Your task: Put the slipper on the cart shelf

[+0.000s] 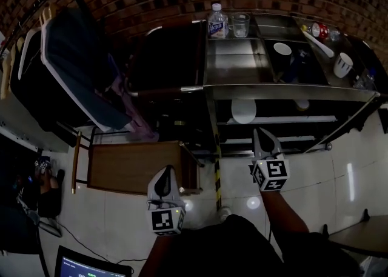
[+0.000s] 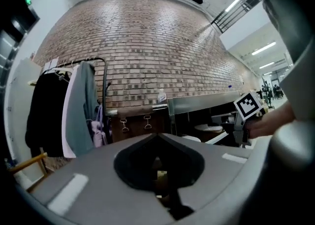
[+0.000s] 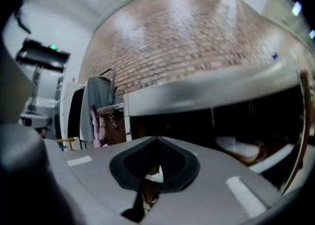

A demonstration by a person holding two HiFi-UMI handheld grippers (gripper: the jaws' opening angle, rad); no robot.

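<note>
A white slipper [image 1: 244, 111] lies on the lower shelf of the steel cart [image 1: 291, 92], under its top deck. It also shows as a pale shape in the left gripper view [image 2: 209, 128] and in the right gripper view [image 3: 240, 146]. My right gripper [image 1: 259, 131] hangs in front of that shelf, a little right of the slipper, jaws shut and holding nothing. My left gripper [image 1: 167, 170] is lower and to the left, over the wooden table's corner, also shut and empty. In both gripper views the jaws meet at the tip [image 2: 157, 136] [image 3: 157, 140].
On the cart top stand a water bottle [image 1: 217, 21], a glass [image 1: 240, 25], a white bowl [image 1: 282, 48] and a mug [image 1: 343, 63]. A low wooden table [image 1: 136, 165] sits left of the cart. Garments hang on a rack [image 1: 73, 70] at the far left.
</note>
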